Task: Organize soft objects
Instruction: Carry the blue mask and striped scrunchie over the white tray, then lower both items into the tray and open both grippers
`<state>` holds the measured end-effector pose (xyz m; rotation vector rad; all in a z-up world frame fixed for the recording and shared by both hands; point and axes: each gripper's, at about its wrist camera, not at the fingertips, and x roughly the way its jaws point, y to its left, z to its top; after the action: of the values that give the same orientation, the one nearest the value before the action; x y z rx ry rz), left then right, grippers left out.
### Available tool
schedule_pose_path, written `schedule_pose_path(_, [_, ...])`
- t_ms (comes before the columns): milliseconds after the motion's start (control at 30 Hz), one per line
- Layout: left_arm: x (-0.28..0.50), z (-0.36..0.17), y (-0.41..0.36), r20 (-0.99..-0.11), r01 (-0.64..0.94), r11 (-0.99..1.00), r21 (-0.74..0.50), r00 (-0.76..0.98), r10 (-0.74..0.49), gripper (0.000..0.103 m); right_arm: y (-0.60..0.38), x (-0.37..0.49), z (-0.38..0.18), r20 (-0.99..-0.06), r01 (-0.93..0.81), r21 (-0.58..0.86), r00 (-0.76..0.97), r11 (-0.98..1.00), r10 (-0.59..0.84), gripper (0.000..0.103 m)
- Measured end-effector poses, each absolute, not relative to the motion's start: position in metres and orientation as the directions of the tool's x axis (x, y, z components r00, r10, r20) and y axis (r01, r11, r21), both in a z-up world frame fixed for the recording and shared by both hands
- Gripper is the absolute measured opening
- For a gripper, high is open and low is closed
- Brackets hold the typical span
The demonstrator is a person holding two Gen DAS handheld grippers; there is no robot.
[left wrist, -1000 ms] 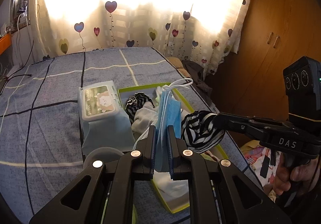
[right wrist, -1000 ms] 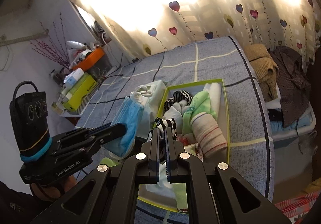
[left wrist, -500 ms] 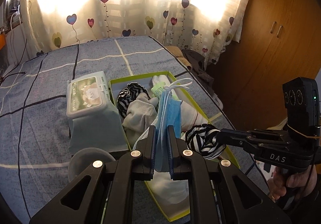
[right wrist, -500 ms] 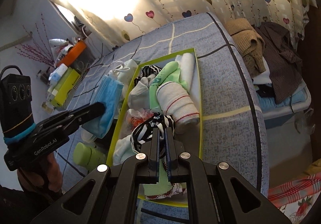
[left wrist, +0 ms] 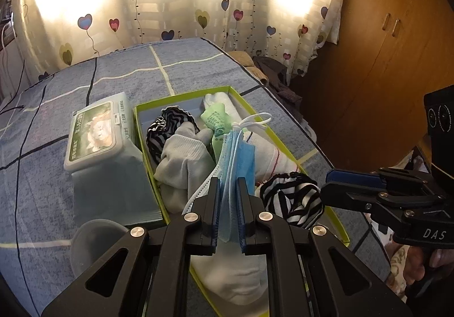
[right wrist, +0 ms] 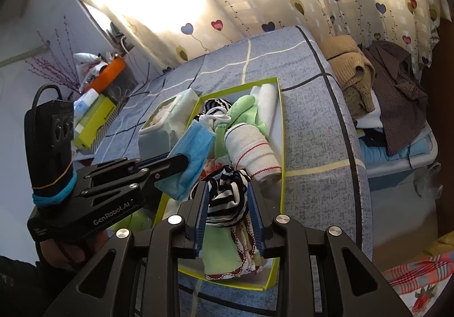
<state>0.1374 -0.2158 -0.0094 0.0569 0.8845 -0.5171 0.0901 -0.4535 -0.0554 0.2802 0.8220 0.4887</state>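
Left gripper (left wrist: 229, 195) clamps a stack of blue face masks (left wrist: 237, 158) above the green-rimmed box (left wrist: 181, 94). Right gripper (right wrist: 228, 203) has just been opening; the striped sock bundle (right wrist: 228, 195) sits loose between its parted jaws, over the box's near end.

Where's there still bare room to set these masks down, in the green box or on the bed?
The green box is crowded: rolled towel, socks, striped cloth. One bare strip of its floor runs along the far wall, behind the striped sock. The bedspread beside the box is bare, as is that beyond the wipes pack.
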Motion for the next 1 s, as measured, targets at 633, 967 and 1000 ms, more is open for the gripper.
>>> schedule_pose_path(633, [0.113, 0.013, -0.201, -0.703, 0.443, 0.881, -0.168, 0.573, -0.422, 0.023, -0.43, 0.063, -0.032, -0.64, -0.315, 0.268, 0.648, 0.91, 0.413, 0.055])
schedule_pose_path(967, [0.084, 0.027, -0.181, -0.674, 0.415, 0.893, -0.173, 0.612, -0.414, 0.023, -0.414, 0.037, -0.023, -0.63, -0.292, 0.202, 0.692, 0.935, 0.353, 0.061])
schedule_pose_path(1000, [0.08, 0.028, -0.178, -0.671, 0.41, 0.895, -0.173, 0.617, -0.412, 0.023, -0.411, 0.033, -0.022, -0.631, -0.291, 0.19, 0.696, 0.938, 0.344, 0.061])
